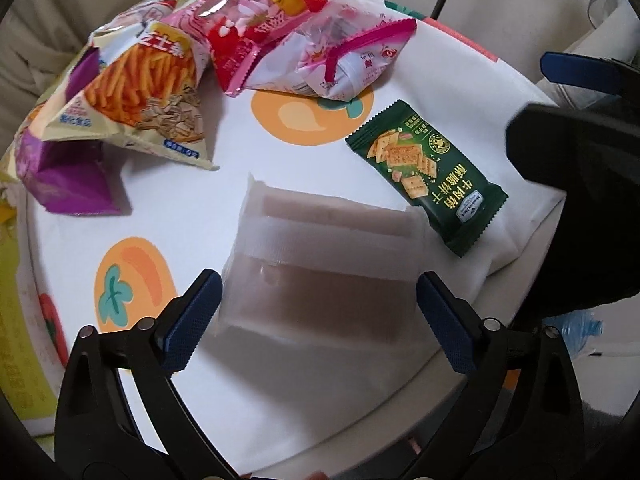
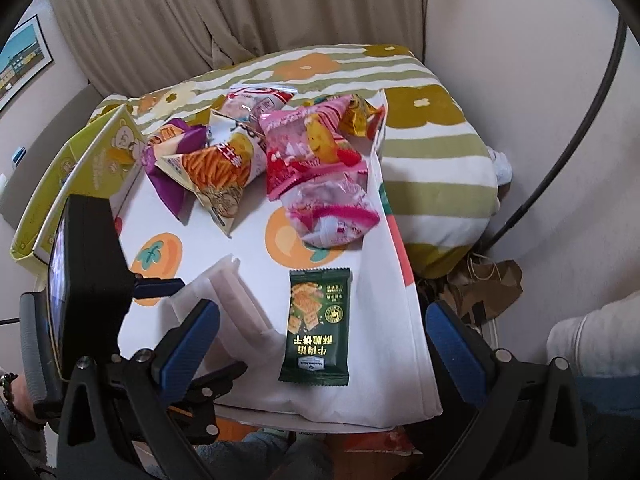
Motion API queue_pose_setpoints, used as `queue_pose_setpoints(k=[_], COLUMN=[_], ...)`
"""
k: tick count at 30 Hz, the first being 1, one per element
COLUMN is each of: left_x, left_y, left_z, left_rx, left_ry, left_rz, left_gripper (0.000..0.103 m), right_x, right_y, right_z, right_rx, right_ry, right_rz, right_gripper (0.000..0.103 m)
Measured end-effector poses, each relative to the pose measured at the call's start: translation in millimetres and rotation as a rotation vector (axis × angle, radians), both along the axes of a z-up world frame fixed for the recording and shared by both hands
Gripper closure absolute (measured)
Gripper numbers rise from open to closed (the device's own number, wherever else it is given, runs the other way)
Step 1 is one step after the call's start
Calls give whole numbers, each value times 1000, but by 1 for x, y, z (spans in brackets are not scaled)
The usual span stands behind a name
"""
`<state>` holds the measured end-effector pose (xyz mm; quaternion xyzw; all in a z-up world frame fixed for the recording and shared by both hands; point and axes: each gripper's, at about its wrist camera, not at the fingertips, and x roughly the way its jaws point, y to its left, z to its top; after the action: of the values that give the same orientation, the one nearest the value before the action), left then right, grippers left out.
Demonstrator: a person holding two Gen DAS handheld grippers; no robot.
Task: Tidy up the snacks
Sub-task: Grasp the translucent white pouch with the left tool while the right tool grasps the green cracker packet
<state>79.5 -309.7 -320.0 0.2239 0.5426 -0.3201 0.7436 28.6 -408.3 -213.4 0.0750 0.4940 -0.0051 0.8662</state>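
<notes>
Snacks on table, both grippers spread

Table (image 2: 400, 344) carries piled snack bags (image 2: 256, 152). Only right view shows striped bedding (image 2: 432, 152). Left gripper (image 1: 318, 316) straddles translucent packet (image 1: 320, 264), pads apart. Right gripper (image 2: 324, 344), jaws wide, hangs above green cracker packet (image 2: 318, 328).

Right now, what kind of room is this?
Probably a bedroom or living room at home: beige pleated curtains, a green-striped flowered blanket on soft furniture, and a framed picture on the wall, behind a small snack table with a fruit-print white cloth.
</notes>
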Motion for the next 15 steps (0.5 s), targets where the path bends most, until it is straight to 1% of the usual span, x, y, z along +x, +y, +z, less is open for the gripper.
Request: queue_pose_setpoints(k=[4, 6, 10, 12, 15], left_x=[3, 1, -2, 4, 11], left_y=[-4, -6, -2, 0, 10], left_z=[-11, -14, -11, -9, -5], left_rx=[-3, -6, -23, -37, -46], left_ry=[21, 7, -18, -8, -3], left_rz=[-12, -26, -68, -72, -70], left_gripper=[5, 6, 21, 25, 27], right_x=[-2, -1, -1, 0, 2], right_y=[1, 0, 2, 4, 10], right_z=[-5, -6, -7, -8, -10], right_rx=[-11, -15, -26, -32, -52], right_ry=[14, 20, 23, 25, 29], right_rz=[-19, -31, -49, -49, -41], right_gripper=[0, 0, 0, 1, 2])
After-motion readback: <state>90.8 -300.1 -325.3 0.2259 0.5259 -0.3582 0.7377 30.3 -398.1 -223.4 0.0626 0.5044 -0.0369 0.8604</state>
